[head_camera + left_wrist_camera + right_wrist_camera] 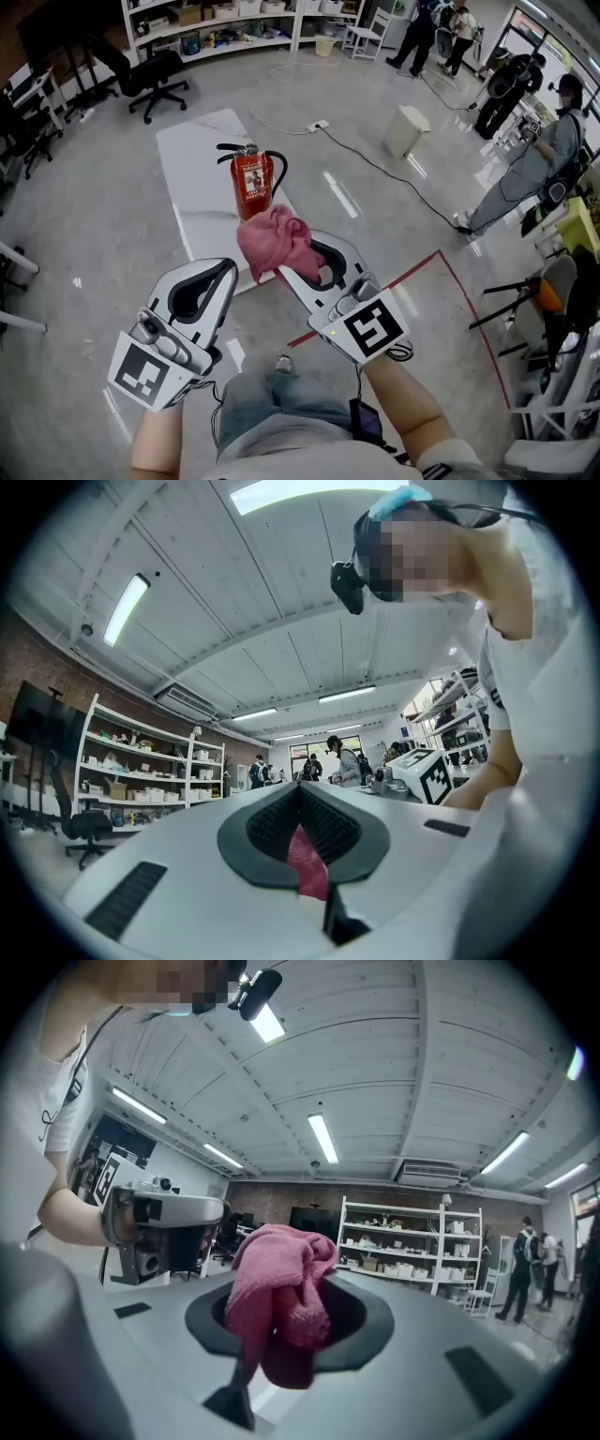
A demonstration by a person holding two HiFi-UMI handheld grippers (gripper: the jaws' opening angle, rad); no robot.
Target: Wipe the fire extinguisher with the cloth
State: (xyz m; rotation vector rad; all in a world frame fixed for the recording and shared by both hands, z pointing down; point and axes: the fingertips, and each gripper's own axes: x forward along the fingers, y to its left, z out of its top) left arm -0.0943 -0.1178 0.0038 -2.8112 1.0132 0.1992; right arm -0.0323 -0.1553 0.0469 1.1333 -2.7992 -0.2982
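Two grippers: the left gripper and the right gripper are held side by side over the near end of the white tabletop.
Hidden: in the head view the foot of the fire extinguisher is covered by the cloth. The tips of the right jaws are wrapped by the same cloth.
Hard to make out: the print on the extinguisher's label is too small to be read. A pink-red strip is seen through the slit of the left jaws, and what it is cannot be told.
Right gripper: the jaws are pressed together on the pink cloth, which is bunched above them and hangs over them.
Left gripper: the jaws are closed tip to tip and nothing is clamped.
Fire extinguisher: it is red and stands upright on the tabletop, with a black hose at its side.
Cloth and extinguisher: the cloth is seen just before the lower body. Contact cannot be confirmed.
Left gripper and extinguisher: they are apart, the gripper nearer to the person.
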